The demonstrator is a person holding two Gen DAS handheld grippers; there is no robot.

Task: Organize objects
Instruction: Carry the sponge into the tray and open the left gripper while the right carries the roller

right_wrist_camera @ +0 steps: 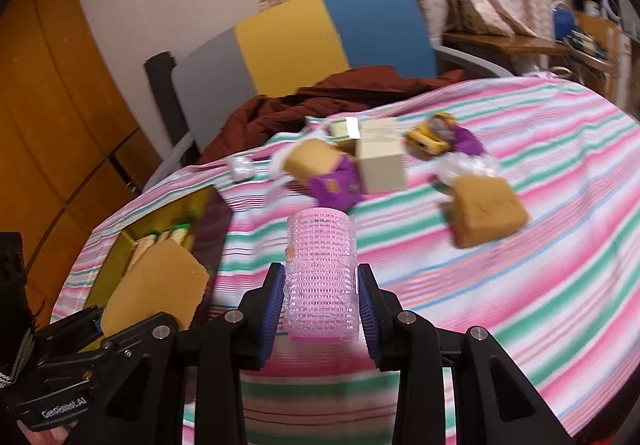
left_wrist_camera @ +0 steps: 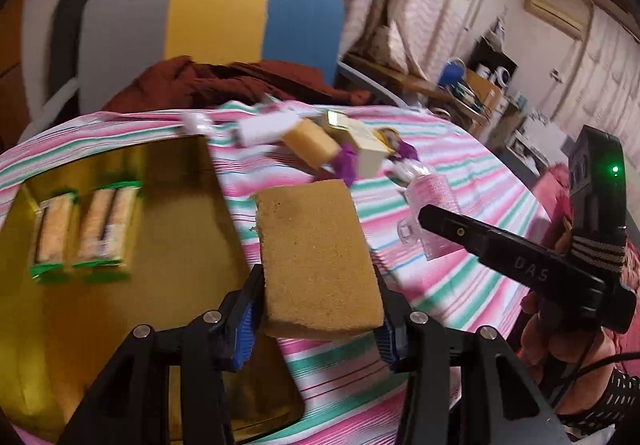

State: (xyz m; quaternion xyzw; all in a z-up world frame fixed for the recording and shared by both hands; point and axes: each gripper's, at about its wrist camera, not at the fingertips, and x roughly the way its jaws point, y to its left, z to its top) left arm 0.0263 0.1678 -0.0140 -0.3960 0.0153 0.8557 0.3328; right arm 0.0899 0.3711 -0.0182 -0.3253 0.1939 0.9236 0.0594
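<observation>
My left gripper (left_wrist_camera: 318, 319) is shut on a tan sponge (left_wrist_camera: 316, 257), which it holds above the striped cloth beside the gold tray (left_wrist_camera: 168, 205). Two green-edged wafer packets (left_wrist_camera: 80, 233) lie in that tray. In the right wrist view my right gripper (right_wrist_camera: 320, 305) is shut on a pink hair roller (right_wrist_camera: 320, 273), held upright above the cloth. The left gripper with its sponge (right_wrist_camera: 154, 285) shows at the lower left there, over the tray (right_wrist_camera: 120, 261). The right gripper (left_wrist_camera: 424, 215) with the roller (left_wrist_camera: 434, 201) appears at the right of the left wrist view.
A heap lies mid-cloth: a second sponge (right_wrist_camera: 314, 161), a cream box (right_wrist_camera: 380, 161), purple wrappers (right_wrist_camera: 336, 185), a yellow item (right_wrist_camera: 426, 137). Another sponge (right_wrist_camera: 486, 211) lies to the right. A dark red cloth (right_wrist_camera: 320, 97) and a striped chair back (right_wrist_camera: 304, 41) stand behind.
</observation>
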